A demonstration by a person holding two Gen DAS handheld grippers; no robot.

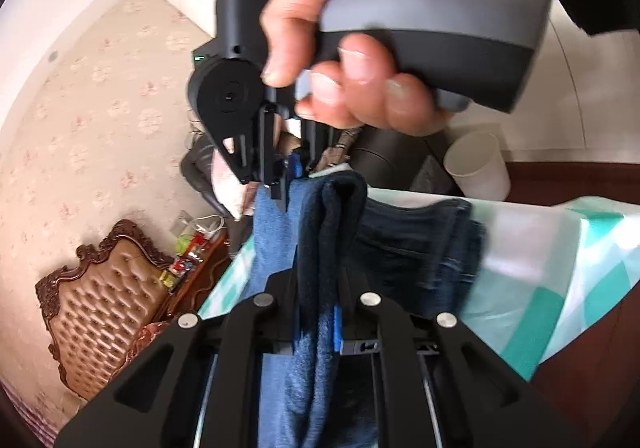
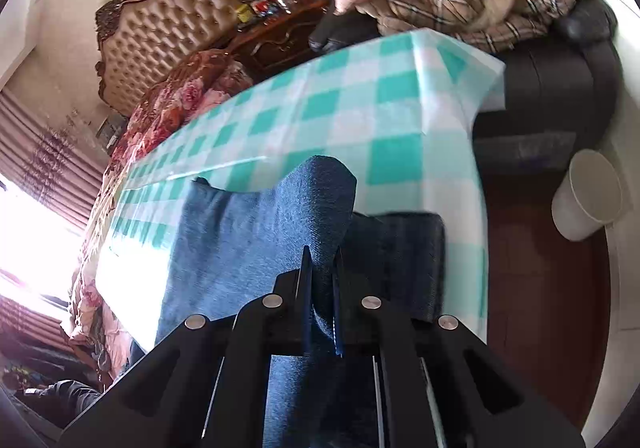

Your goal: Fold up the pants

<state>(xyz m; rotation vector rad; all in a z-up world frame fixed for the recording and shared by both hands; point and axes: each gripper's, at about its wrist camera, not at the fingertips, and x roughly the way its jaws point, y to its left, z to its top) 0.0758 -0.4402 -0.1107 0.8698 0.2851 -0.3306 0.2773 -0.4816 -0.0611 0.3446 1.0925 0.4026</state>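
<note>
Blue jeans (image 2: 240, 248) lie partly folded on a teal-and-white checked tablecloth (image 2: 360, 108). In the right wrist view my right gripper (image 2: 322, 272) is shut on a raised fold of the denim, lifted off the table. In the left wrist view my left gripper (image 1: 318, 312) is shut on another bunch of the jeans (image 1: 420, 240), which hangs between its blue pads. The right gripper (image 1: 285, 188), held by a person's hand (image 1: 352, 60), pinches the same edge of cloth just beyond mine. A darker folded part of the jeans rests on the tablecloth (image 1: 560, 268).
A white paper cup (image 2: 588, 204) stands on the dark floor beside the table, also seen as the cup (image 1: 478, 164). A black sofa (image 2: 552, 80) with pillows sits behind the table. A tufted brown headboard (image 2: 160, 44) and a cluttered nightstand (image 2: 280, 28) are at the far side.
</note>
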